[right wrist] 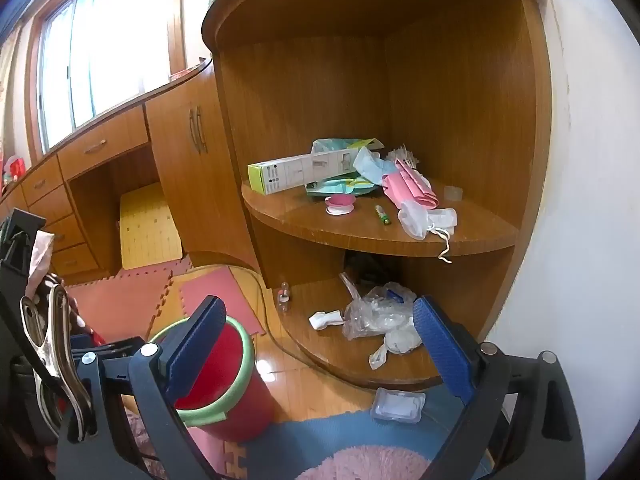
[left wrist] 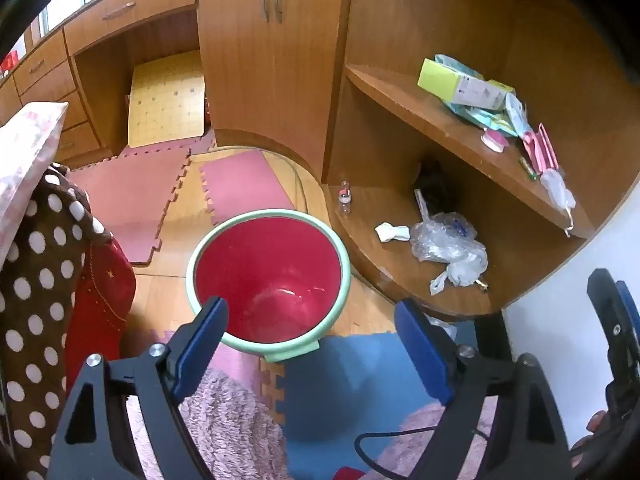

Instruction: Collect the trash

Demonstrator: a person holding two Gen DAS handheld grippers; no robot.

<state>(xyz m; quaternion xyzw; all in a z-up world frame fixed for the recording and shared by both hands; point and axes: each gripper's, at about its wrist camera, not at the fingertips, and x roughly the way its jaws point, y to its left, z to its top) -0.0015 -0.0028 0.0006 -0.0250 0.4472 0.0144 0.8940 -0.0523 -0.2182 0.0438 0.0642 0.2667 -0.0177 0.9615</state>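
A red bin with a pale green rim (left wrist: 267, 280) (right wrist: 224, 376) stands on the floor beside a wooden corner shelf. My left gripper (left wrist: 312, 332) hangs open above the bin's near rim, nothing between its blue pads. My right gripper (right wrist: 320, 336) is open too, in front of the bottom shelf. That shelf holds a crumpled clear plastic bag (left wrist: 448, 244) (right wrist: 380, 316) and a white paper scrap (left wrist: 390, 233) (right wrist: 324, 319). The upper shelf carries a green and white box (right wrist: 300, 172) (left wrist: 464, 86), pink wrappers (right wrist: 410, 186), a pink lid (right wrist: 340, 204) and a small green tube (right wrist: 383, 215).
A clear blister pack (right wrist: 398, 404) lies on the floor below the shelf. A tiny bottle (left wrist: 345, 198) stands at the bottom shelf's edge. Foam mats (left wrist: 160, 200) and a fluffy pink rug (left wrist: 224, 428) cover the floor. A polka-dot cloth (left wrist: 36, 280) hangs at left.
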